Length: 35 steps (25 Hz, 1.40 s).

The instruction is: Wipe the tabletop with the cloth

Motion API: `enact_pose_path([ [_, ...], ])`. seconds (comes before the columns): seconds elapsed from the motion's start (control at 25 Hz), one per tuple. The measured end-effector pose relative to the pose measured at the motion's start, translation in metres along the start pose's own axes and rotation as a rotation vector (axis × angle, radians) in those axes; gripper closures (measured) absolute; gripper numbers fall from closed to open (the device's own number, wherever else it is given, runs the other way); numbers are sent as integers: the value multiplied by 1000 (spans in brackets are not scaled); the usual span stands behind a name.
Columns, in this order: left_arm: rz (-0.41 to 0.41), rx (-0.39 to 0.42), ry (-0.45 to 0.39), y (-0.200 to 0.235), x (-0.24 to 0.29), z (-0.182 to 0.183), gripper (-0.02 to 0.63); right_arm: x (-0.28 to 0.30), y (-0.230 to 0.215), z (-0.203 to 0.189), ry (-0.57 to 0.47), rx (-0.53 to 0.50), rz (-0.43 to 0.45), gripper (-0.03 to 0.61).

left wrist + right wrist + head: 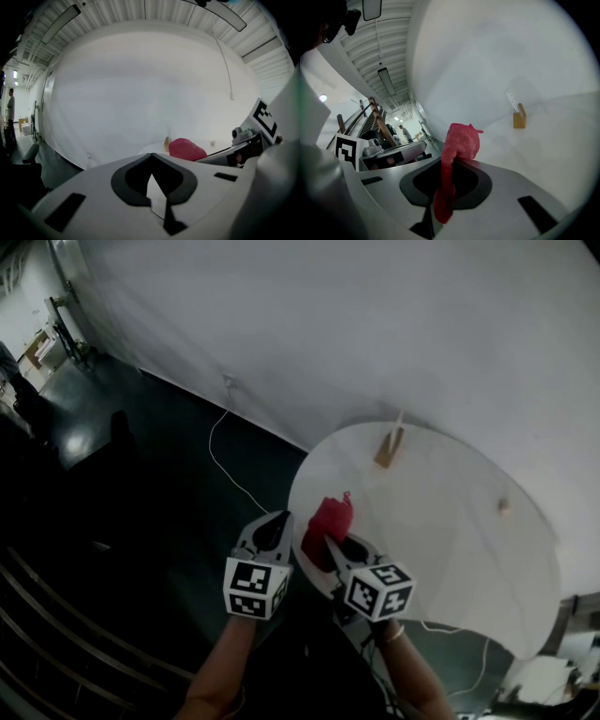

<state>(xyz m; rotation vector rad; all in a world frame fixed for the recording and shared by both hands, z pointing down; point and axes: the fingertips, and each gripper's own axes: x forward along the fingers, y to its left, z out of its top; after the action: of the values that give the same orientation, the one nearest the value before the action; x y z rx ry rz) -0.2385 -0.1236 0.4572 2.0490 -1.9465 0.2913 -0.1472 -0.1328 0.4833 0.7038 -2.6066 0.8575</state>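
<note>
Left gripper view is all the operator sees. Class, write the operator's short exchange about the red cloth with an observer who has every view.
Operator: Is the red cloth held?
Observer: Yes. The right gripper view shows the right gripper shut on it, with a tail hanging between the jaws.
Operator: What shape is the tabletop?
Observer: Round, in the head view. The cloth sits by its near left edge.
Operator: Does the wooden block hold anything?
Observer: A thin white strip stands tilted out of its top.
</note>
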Motion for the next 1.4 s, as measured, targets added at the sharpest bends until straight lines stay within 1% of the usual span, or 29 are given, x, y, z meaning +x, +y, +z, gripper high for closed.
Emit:
enact_pose_path([
  [0.12, 26, -24, 11, 13, 7, -2, 612, 29, 0, 8, 32, 5, 43, 533],
  [0.32, 101, -42, 22, 44, 13, -5, 612, 89, 7, 22, 85, -34, 108, 533],
  [0.44, 136, -31, 36, 60, 14, -8, 612, 124, 6, 23, 126, -19, 120, 534],
  [0.52, 151, -33, 42, 68, 14, -11, 612, 144, 2, 19, 158, -17, 109, 534],
  [0.68, 164, -32, 48, 74, 16, -14, 612, 164, -19, 3, 241, -62, 15, 533],
  [0.8, 156, -29, 55, 73, 20, -17, 612, 162, -33, -1, 279, -71, -48, 534],
  [0.88, 136, -30, 62, 68, 25, -18, 612, 156, -44, -2, 309, -86, -90, 534],
  [1.0, 84, -16, 70, 52, 38, -15, 612, 138, -68, -2, 336, -99, -161, 534],
  [1.16, 7, 11, 69, 23, 56, -6, 612, 104, -109, 4, 348, -80, -249, 534],
  [1.32, -78, 41, 76, -11, 79, -1, 612, 56, -159, 9, 355, -103, -378, 533],
  [1.4, -122, 52, 79, -29, 90, 2, 612, 30, -183, 10, 349, -82, -439, 532],
])
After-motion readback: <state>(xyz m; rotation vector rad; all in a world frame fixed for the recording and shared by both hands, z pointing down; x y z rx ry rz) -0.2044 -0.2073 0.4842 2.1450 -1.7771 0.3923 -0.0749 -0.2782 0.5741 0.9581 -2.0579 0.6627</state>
